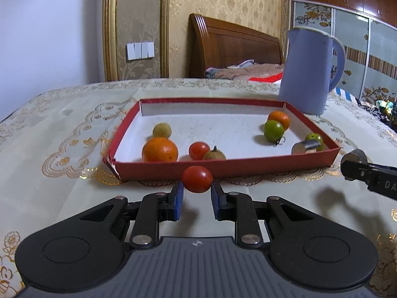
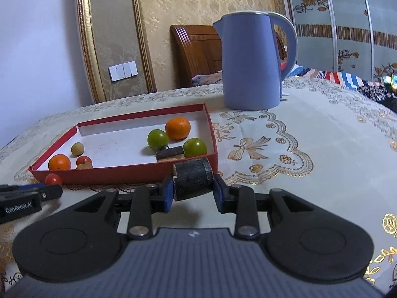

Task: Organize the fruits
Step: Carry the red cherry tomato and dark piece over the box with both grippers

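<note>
Left gripper (image 1: 197,190) holds tomato (image 1: 197,179) (jaws closed) before the tray's near wall (image 1: 223,168).

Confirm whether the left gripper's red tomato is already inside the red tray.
No: the red tomato sits between the left gripper fingers, outside the near wall of the red tray.

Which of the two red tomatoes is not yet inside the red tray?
The tomato between the left hand-held gripper pads, before the red tray; the other tomato lies inside.
</note>
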